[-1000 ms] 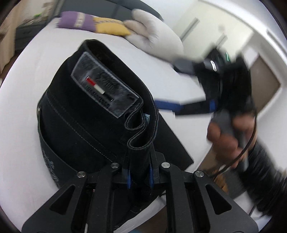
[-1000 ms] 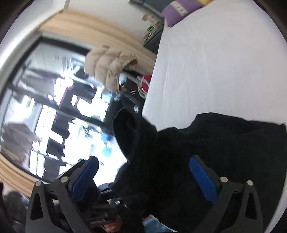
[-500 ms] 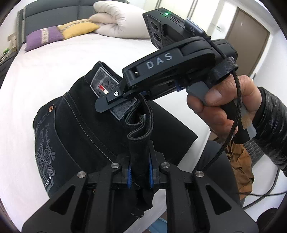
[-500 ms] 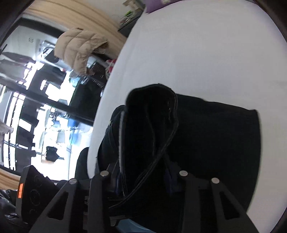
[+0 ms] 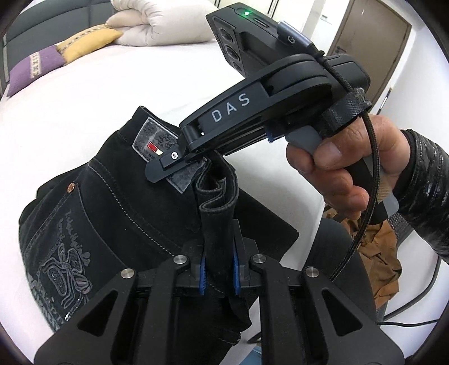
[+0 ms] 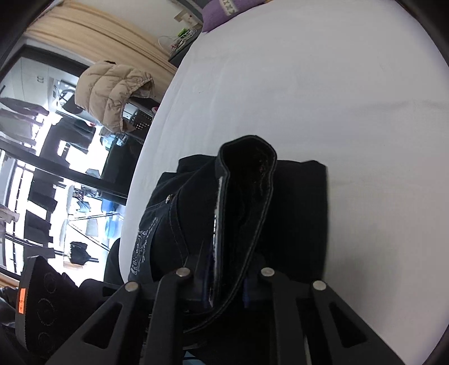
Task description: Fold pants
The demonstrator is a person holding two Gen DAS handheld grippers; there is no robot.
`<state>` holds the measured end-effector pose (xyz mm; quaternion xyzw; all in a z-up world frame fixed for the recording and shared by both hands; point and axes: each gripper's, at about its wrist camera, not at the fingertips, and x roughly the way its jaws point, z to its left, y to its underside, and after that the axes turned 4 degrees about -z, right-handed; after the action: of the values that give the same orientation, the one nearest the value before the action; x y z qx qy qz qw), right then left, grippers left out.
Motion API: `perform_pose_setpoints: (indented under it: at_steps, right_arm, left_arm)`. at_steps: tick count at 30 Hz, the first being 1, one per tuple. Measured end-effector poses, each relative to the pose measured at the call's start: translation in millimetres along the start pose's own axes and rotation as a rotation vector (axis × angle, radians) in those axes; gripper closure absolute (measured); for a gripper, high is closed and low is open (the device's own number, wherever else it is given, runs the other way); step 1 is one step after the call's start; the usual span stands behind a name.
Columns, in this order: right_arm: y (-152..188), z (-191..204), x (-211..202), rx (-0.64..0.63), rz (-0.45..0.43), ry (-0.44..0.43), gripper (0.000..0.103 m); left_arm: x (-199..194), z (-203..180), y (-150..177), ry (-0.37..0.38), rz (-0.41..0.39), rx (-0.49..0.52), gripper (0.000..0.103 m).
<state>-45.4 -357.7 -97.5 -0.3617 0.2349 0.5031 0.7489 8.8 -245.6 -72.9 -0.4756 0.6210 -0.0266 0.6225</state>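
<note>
On the white bed, near its edge, the black jeans lie already gathered into a short, thick bundle, so the folding looks well advanced; what seems left is to lay the raised waistband end down and square the stack. At the left, the embroidered back pocket faces up, and the waistband patch sits further along. The left gripper has its fingers closed tight on a bunched strip of waistband, holding it up off the bundle. To the right, the right gripper, held in the right hand, has its fingers likewise clamped on the waistband fold. The bundle's long axis appears to run from the pocket end toward the bed's edge, waistband end lifted and pointing at the headboard pillows
</note>
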Motion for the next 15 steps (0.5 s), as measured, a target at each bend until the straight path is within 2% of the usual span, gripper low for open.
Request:
perform_pose_setpoints:
  at_steps: [6, 7, 10, 12, 14, 15]
  right_arm:
    - [5, -24, 11, 0.032, 0.006, -0.037, 0.086]
    - [7, -27, 15, 0.043, 0.002, -0.047, 0.086]
    - [13, -41, 17, 0.09, -0.013, -0.117, 0.084]
    - [18, -46, 13, 0.12, -0.026, -0.145, 0.082]
    - [25, -42, 7, 0.115, -0.043, -0.124, 0.08]
    - [28, -41, 4, 0.117, -0.05, -0.115, 0.08]
  left_arm:
    - [30, -4, 2, -0.019, 0.058, 0.019, 0.091]
    - [31, -5, 11, -0.022, 0.064, 0.023, 0.091]
    - [40, -8, 6, -0.014, 0.096, 0.024, 0.085]
    - [35, -9, 4, 0.047, 0.107, -0.014, 0.08]
    - [17, 0, 3, 0.157, 0.11, -0.092, 0.08]
    - [2, 6, 3, 0.194, 0.087, -0.126, 0.08]
